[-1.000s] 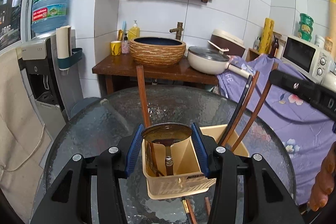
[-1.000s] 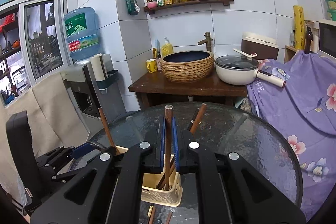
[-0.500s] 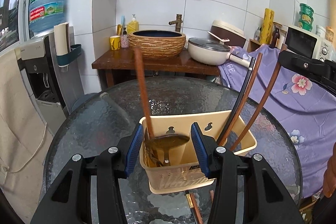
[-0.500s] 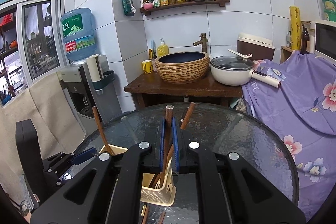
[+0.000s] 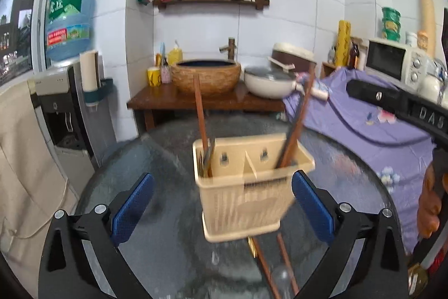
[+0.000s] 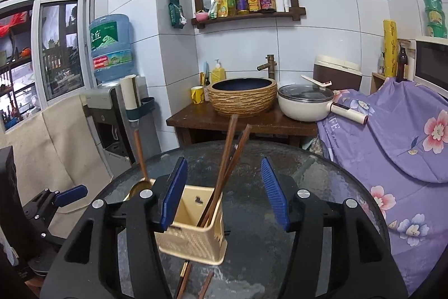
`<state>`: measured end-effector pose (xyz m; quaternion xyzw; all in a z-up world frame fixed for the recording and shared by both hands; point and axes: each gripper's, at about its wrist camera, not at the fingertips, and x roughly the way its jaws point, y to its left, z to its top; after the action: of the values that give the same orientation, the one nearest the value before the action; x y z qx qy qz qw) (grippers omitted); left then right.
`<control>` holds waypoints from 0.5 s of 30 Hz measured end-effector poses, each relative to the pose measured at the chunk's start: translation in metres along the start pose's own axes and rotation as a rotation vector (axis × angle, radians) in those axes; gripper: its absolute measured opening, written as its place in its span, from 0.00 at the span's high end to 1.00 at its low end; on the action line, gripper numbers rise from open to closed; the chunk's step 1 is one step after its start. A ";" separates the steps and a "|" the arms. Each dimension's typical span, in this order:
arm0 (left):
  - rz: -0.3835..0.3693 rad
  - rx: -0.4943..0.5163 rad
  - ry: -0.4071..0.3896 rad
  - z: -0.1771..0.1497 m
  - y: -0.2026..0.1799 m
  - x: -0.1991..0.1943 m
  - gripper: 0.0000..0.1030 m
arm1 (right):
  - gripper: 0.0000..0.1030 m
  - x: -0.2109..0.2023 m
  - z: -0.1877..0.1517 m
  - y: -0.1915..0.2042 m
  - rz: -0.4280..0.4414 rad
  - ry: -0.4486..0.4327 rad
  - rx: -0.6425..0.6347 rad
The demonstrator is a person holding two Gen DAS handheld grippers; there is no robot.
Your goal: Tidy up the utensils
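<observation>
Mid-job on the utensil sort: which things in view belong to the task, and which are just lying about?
Job:
- beige utensil basket
- chopsticks standing in it
- wooden-handled spoon in its other compartment
- loose chopsticks on the glass table

Lying about:
- woven basin
- white pan
- yellow mug
- microwave
- purple floral cloth
</observation>
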<state>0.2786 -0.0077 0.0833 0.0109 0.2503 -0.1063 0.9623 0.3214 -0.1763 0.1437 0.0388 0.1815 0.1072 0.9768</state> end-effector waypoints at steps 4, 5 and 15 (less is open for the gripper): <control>-0.058 0.005 0.094 -0.032 0.003 0.002 0.07 | 0.40 0.002 -0.034 0.006 0.026 0.098 -0.034; -0.066 0.010 0.109 -0.040 0.003 0.003 0.07 | 0.40 0.004 -0.044 0.008 0.028 0.127 -0.040; -0.035 0.078 0.216 -0.105 -0.001 0.017 0.07 | 0.51 0.053 -0.140 0.013 0.031 0.424 0.005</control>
<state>0.2426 -0.0042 -0.0165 0.0551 0.3483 -0.1310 0.9266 0.3160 -0.1467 -0.0035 0.0204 0.3827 0.1278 0.9148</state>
